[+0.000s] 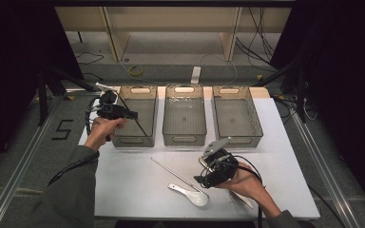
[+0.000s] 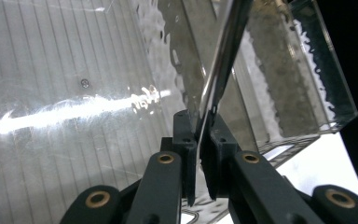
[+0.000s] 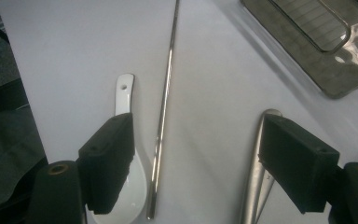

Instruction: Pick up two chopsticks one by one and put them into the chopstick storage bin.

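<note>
Left claw (image 2: pixel 199 154) pinches a thin rod (image 2: pixel 223 65) over the left bin (image 1: pixel 134 116); it may slip out; right claw (image 3: pixel 193 163) gapes, holding nothing, over the other rod (image 3: pixel 164 102).

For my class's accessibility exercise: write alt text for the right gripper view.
An open claw hovers over a white table, a thin metal rod lying between its jaws. A white ceramic spoon lies left; a metal utensil handle lies right.
</note>
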`<state>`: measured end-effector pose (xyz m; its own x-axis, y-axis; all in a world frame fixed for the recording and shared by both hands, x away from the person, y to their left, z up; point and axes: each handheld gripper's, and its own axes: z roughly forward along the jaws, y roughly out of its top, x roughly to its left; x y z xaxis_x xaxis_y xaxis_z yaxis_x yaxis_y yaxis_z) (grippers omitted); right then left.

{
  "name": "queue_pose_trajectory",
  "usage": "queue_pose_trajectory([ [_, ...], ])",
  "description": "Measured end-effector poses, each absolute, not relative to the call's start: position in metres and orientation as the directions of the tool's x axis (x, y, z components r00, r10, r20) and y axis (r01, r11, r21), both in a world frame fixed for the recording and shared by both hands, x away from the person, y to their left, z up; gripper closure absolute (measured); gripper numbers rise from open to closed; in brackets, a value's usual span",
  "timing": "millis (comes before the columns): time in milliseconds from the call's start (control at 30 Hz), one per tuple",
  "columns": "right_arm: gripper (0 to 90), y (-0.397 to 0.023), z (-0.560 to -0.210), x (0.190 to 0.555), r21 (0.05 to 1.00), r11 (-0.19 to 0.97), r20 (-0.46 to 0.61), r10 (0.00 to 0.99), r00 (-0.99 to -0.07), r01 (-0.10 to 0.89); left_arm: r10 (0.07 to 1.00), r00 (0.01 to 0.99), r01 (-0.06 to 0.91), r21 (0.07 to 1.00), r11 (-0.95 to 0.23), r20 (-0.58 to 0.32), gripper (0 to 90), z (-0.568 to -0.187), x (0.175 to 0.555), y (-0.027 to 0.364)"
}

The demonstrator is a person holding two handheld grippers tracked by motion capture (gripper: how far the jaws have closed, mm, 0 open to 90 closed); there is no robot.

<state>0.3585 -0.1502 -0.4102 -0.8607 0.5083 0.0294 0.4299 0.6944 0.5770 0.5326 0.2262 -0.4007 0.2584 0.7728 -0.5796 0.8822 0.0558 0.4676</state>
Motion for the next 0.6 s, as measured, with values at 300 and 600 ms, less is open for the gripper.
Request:
queue_pose_trajectory([
  [300,27.4,-0.151,-0.411,0.359,0.575,0.694,0.035,0.508,-0.861,0.433,0.818,0.218,0.904,0.427,0.037,-0.533,64.2,-0.409,0.539,0.221],
  [600,27.4,-0.15,-0.411,0.359,0.572,0.698,0.034,0.505,-0.863,0.431,0.844,0.225,0.89,0.455,0.025,-0.487,48.1,-0.404,0.536,0.215],
])
